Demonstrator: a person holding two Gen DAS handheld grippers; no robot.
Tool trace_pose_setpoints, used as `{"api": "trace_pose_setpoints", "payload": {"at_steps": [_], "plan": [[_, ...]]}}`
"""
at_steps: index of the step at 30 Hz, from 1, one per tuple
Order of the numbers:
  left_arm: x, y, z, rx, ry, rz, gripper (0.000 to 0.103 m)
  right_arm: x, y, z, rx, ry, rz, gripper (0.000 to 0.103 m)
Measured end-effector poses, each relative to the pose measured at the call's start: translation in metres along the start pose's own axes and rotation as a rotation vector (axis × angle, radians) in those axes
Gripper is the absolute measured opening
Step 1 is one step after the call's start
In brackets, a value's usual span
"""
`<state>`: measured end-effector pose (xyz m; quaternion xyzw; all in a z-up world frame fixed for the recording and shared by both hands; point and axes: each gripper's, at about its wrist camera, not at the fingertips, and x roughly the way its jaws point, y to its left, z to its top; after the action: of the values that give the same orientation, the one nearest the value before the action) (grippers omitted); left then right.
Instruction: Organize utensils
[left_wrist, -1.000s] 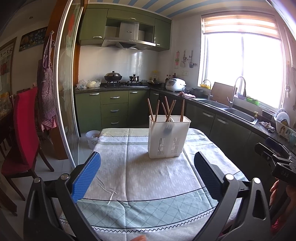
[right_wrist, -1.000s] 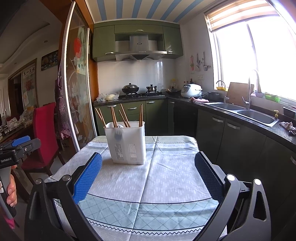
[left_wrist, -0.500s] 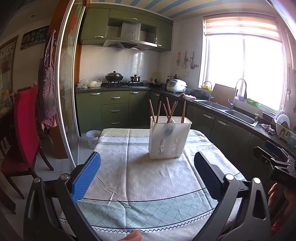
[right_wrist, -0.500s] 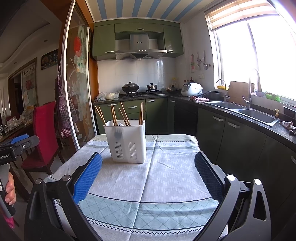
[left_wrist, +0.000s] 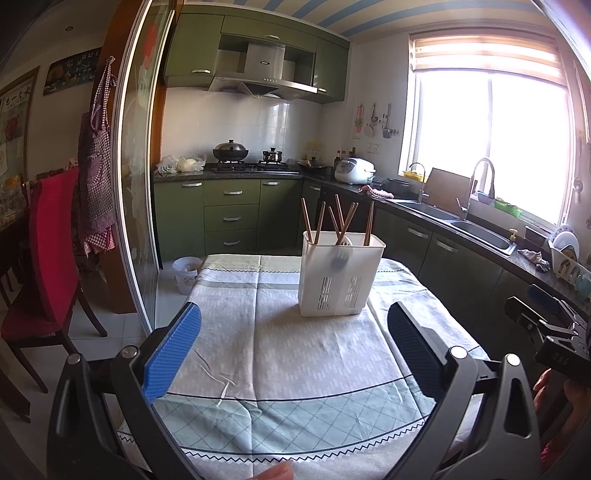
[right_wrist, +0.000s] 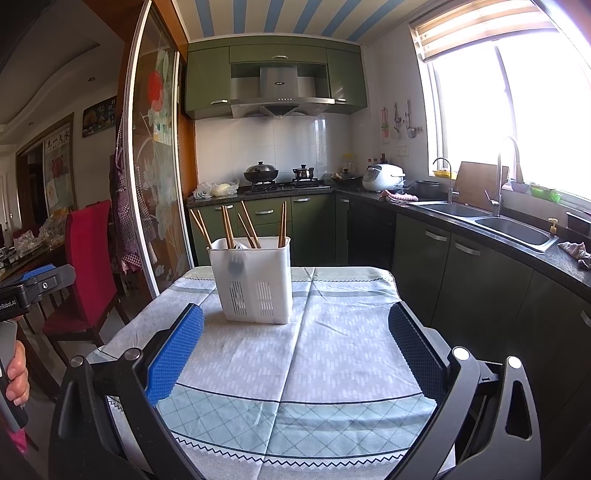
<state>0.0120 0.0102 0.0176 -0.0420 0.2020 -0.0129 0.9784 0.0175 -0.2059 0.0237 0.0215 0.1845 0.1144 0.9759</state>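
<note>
Green cabinets (left_wrist: 231, 218) lined the kitchen's back wall under a steel range hood (right_wrist: 280, 99) and white tiles. Bright daylight poured through the window (left_wrist: 491, 147) above the double sink (right_wrist: 513, 229). A red chair (left_wrist: 51, 251) stood off the table's left edge, beside a sliding glass door (right_wrist: 155, 177). The ceiling (right_wrist: 277, 18) was striped blue and white.

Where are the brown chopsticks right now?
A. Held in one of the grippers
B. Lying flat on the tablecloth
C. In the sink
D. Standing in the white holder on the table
D. The chopsticks stick up out of the white holder on the tablecloth, and both the left gripper and the right gripper are open and hold nothing.
</note>
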Motion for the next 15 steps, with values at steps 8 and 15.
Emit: {"api": "trace_pose_setpoints", "payload": {"at_steps": [8, 15], "plan": [[-0.0003, -0.0009, -0.0002, 0.001, -0.001, 0.002, 0.096, 0.0009, -0.0006, -0.0003, -0.002, 0.000, 0.001, 0.098], [-0.0003, -0.0007, -0.0001, 0.000, 0.001, 0.000, 0.096, 0.0040, 0.0000, -0.0024, -0.004, 0.003, 0.001, 0.098]]}}
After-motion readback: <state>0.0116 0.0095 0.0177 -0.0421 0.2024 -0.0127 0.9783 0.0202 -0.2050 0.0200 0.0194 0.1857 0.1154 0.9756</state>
